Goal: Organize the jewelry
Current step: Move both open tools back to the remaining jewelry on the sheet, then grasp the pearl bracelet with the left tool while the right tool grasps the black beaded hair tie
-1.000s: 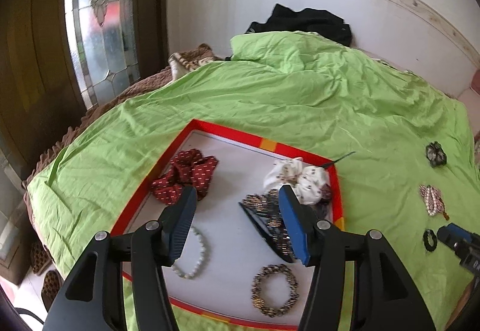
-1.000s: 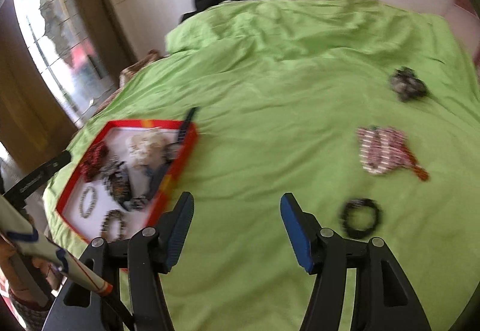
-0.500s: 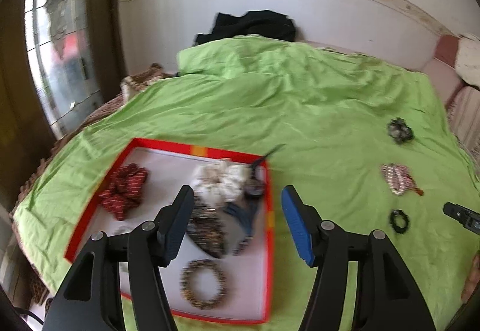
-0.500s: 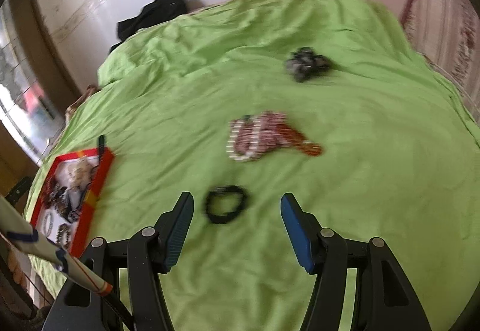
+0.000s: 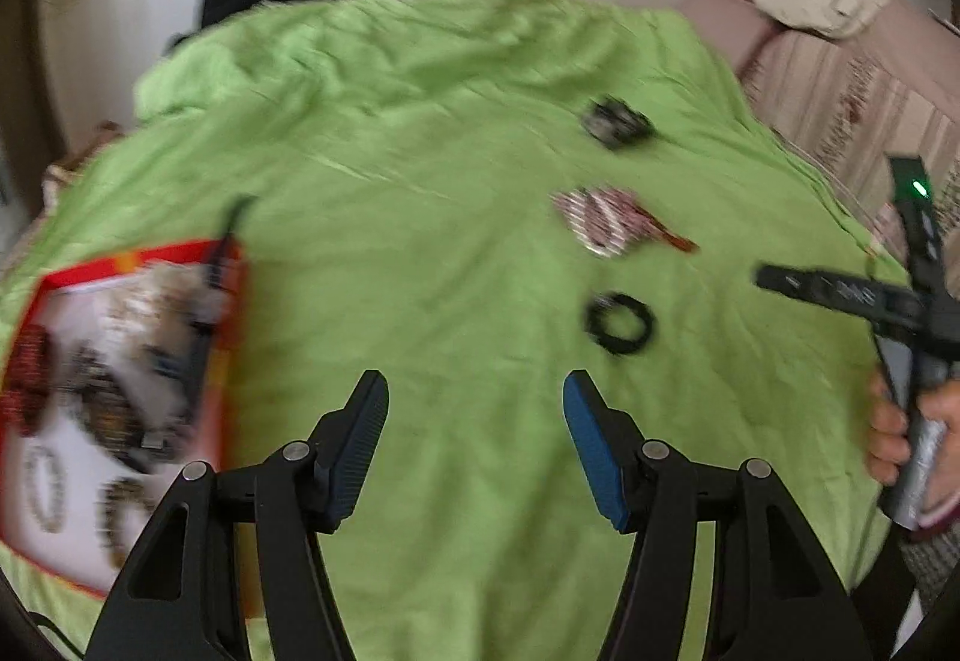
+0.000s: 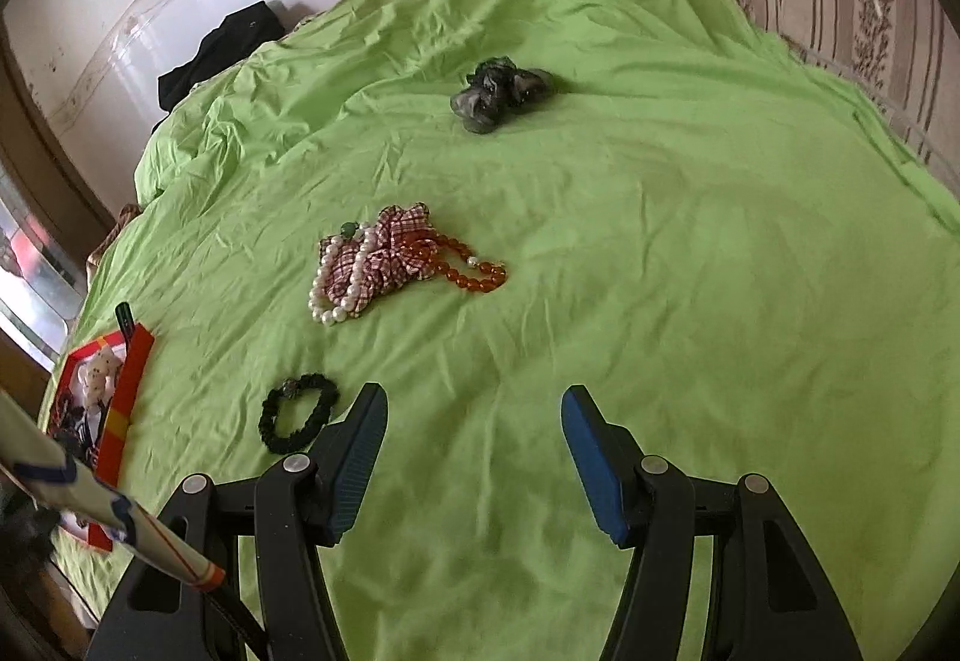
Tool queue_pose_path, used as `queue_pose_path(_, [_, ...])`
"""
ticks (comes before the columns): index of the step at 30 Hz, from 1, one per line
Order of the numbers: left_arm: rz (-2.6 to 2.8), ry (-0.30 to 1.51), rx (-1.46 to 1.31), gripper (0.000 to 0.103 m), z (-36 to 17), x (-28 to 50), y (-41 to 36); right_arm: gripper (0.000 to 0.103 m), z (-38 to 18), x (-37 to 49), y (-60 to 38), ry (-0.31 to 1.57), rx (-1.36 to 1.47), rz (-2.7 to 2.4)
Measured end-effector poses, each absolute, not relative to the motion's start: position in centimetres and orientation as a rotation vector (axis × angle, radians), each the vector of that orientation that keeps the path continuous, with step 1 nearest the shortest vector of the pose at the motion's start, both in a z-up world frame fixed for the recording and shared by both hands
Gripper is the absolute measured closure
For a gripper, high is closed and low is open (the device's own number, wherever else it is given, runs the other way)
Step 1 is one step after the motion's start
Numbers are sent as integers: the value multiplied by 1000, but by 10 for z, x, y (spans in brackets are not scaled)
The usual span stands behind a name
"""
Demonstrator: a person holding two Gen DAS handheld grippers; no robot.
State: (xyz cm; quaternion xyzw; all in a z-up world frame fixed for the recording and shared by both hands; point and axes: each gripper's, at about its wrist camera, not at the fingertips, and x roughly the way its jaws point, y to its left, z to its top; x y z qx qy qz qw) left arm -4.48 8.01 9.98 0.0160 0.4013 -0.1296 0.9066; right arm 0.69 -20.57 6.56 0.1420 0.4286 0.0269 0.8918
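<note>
A red-rimmed tray [image 5: 231, 301] [image 6: 129, 391] holding several scrunchies and bracelets lies at the left of the green bedsheet. On the sheet lie a black scrunchie [image 5: 618, 322] [image 6: 297, 412], a pile of a checked scrunchie with pearl and orange beads [image 5: 606, 220] [image 6: 384, 262], and a dark grey scrunchie [image 5: 618, 124] [image 6: 501, 91]. My left gripper [image 5: 474, 439] is open and empty above bare sheet between the tray and the black scrunchie. My right gripper [image 6: 474, 457] is open and empty, just right of the black scrunchie; its body shows in the left wrist view [image 5: 888, 301].
The green sheet [image 6: 690, 241] covers the whole bed. Dark clothing [image 6: 222, 49] lies at the far edge by the white wall. A striped cushion [image 6: 840, 1] is at the right. A window is at the far left.
Both grippers have swung to the right. The tray has slid to the left edge of both views and the loose pieces on the sheet are now closer. Both stayed open.
</note>
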Motion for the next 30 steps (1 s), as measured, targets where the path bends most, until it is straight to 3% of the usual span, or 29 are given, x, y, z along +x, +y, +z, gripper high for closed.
queue_pose_path(9, [-423,884,-77,43,78,-12,41,42,69,57,-187,892,244,120])
queue_pose_path(12, [-438,907,-97,45,69,-1,36,59,72,76,-175,903,233,164])
queue_pose_path(14, [-431,918,-103,45,64,5,37,63,73,91,-164,918,240,218])
queue_pose_path(30, [-450,933,-160,45,55,15,52,61,26,148,-102,1109,392,462])
